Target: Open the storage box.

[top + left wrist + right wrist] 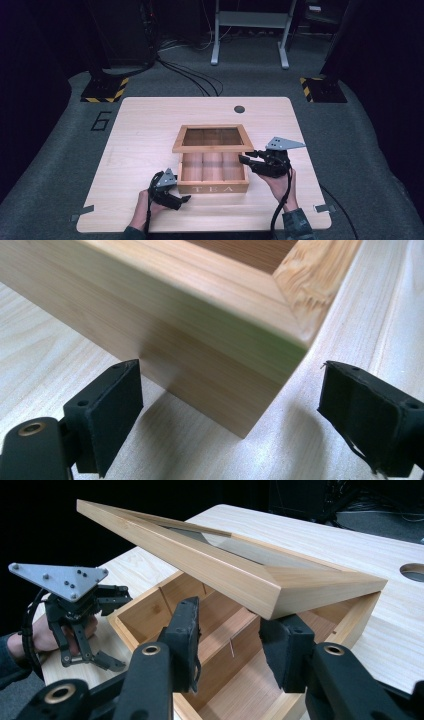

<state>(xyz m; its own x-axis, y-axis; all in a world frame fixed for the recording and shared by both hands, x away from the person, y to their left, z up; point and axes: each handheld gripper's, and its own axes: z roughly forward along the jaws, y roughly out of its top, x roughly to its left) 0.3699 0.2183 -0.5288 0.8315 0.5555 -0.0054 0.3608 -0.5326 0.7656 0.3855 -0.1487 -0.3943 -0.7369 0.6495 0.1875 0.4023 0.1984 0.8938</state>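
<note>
The right gripper (235,645), jaws narrow, props the lid (240,575) up, while the wide-open left gripper (225,415) straddles the tea box (213,172) corner to steady it.

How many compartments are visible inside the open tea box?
3 clearly: a row side by side in the tea box, left, middle and right. The raised lid may hide more behind them.

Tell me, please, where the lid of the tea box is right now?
In the high view the lid stands half raised over the tea box at mid-table, hinged at the far side, with the right gripper at its right front corner.
</note>
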